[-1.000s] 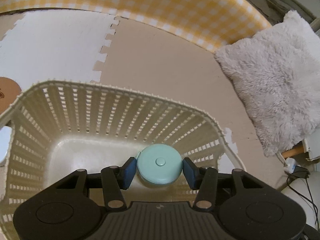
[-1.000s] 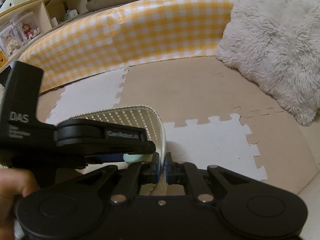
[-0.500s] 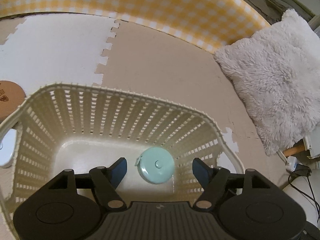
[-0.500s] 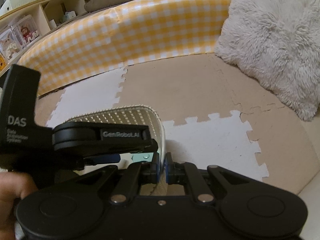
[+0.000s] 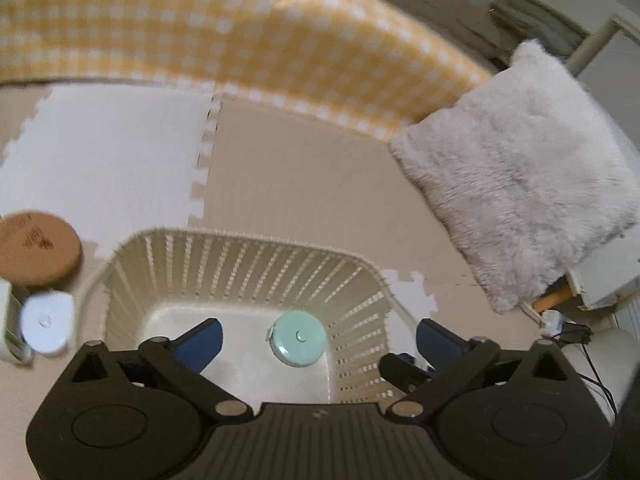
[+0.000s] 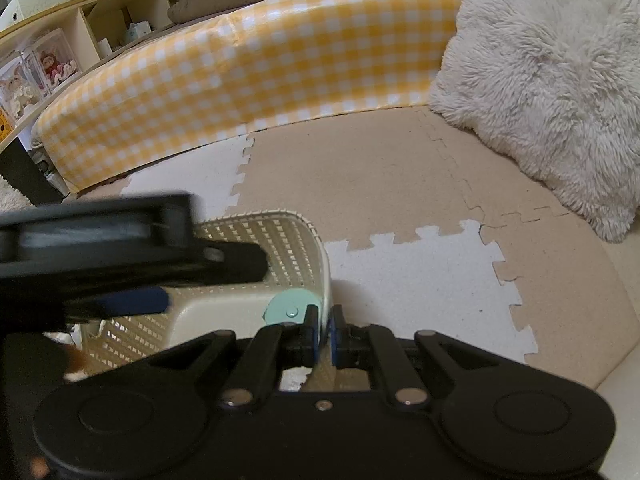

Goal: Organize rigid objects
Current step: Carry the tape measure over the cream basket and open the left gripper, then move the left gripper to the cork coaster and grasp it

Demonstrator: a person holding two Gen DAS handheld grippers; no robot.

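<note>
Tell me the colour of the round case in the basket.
Mint green round case; clearest in the left wrist view.

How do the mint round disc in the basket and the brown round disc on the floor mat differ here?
The mint disc lies inside the cream basket, on its bottom; the brown disc lies outside it, on the mat to the left. The mint disc is pale green with a small centre button; the brown disc looks cork-like with a dark print. The brown disc appears wider. Both are round, flat and lie face up, and no gripper touches either.

Foam mat point(image 5: 304, 184) — basket point(image 5: 248, 248), cushion point(image 5: 516, 176).
</note>
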